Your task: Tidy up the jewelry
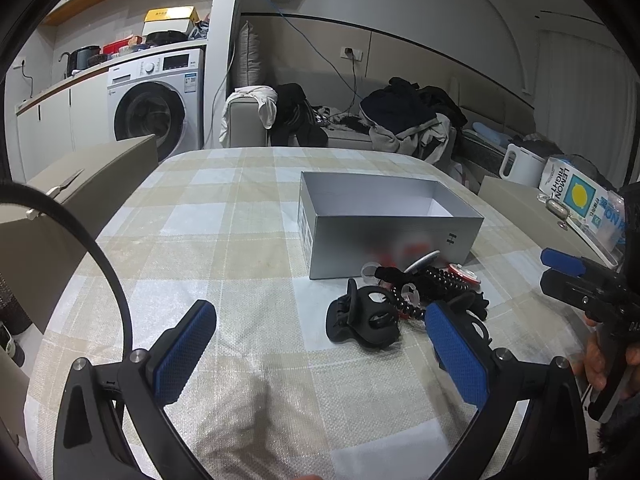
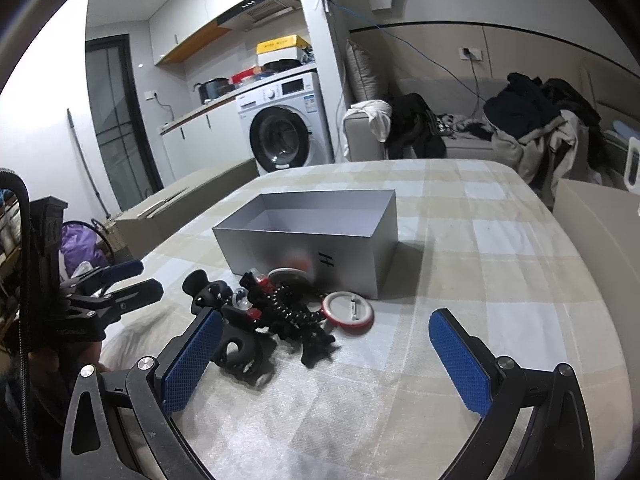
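A checked cloth is covering the counter (image 1: pixel 224 216), which is carrying everything the task needs. Toward the counter's far middle, an open silver box (image 1: pixel 384 232) is sitting with its mouth up and appears empty inside, presumably waiting to receive the pieces. Just in front of its near wall, toward the near edge, a tangled pile of accessories is lying loose on the cloth, some pieces touching the box.

Within that pile, a black hair claw clip (image 1: pixel 362 320) is lying at the end nearest the left side. A black beaded coil (image 2: pixel 288 308), which could be a bracelet or a spiral hair tie, is winding through the middle. A round red-rimmed badge (image 2: pixel 348 312) is resting face down, showing its pin, at the right end. Small clear rings are scattered among them, too small to identify further.

The left claw (image 1: pixel 320 356) is hovering wide open above the near edge, gripping nothing, with its right finger overlapping the pile's near side. The right claw (image 2: pixel 326 360) is likewise spread wide and empty, the pile sitting by its left finger. Both seem poised for a first pick, so sorting is probably not yet underway.
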A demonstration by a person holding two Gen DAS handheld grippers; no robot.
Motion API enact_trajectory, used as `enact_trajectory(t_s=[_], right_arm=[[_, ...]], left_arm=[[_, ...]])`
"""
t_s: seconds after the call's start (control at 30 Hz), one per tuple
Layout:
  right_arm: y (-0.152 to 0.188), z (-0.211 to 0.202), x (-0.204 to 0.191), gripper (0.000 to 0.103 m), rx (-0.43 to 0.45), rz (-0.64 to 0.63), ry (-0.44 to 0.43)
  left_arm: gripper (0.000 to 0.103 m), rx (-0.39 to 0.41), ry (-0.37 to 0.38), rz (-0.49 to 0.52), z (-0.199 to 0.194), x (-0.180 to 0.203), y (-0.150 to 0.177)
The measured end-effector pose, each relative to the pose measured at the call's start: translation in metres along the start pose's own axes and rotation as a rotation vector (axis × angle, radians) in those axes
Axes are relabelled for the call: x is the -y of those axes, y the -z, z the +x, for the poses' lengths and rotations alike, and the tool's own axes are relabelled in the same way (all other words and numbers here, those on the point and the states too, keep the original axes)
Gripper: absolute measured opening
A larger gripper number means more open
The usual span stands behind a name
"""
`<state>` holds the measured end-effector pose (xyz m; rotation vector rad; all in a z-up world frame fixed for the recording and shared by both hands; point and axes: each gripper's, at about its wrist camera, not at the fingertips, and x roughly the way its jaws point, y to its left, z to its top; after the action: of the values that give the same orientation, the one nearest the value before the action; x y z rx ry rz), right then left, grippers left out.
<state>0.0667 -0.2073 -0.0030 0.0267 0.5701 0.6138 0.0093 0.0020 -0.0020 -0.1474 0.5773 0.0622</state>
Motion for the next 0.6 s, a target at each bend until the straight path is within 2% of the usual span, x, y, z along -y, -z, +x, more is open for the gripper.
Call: enact_trajectory(t_s=[0.17,0.23,0.3,0.33,0.4,0.53,0.6], right_arm=[[-0.009,0.015,0.008,0.103,-0.089,0.037,0.062],[-0.012,0.021,0.016,0.097,-0.119,0.070,0.036],[-0.014,0.028,0.021,0.084,-0.158,0.089,0.023],[-0.014,0.032,0.023,0.083,-0.178,0.092,0.024],[-0.015,0.039,0.025,0.074,-0.208,0.097,0.026],[-0.016,0.052,0.025,0.068,-0.267,0.105,0.018],[-0.016,0.059,0.024,0.064,-0.288,0.092,0.018]], left_arm=[[0.102,-0.017,0.002,0.004,0.002,0.002,-0.006],[0.102,-0.038,-0.003,0.001,0.006,0.001,-0.008],[0.102,-0.059,-0.002,-0.006,0.010,0.000,-0.009],[0.102,-0.071,-0.002,-0.008,0.013,0.000,-0.010],[0.102,-0.091,0.001,-0.009,0.018,-0.001,-0.010],[0.101,-0.130,0.039,-0.009,0.025,-0.001,-0.010],[0.096,-0.146,0.054,-0.008,0.027,0.000,-0.010]])
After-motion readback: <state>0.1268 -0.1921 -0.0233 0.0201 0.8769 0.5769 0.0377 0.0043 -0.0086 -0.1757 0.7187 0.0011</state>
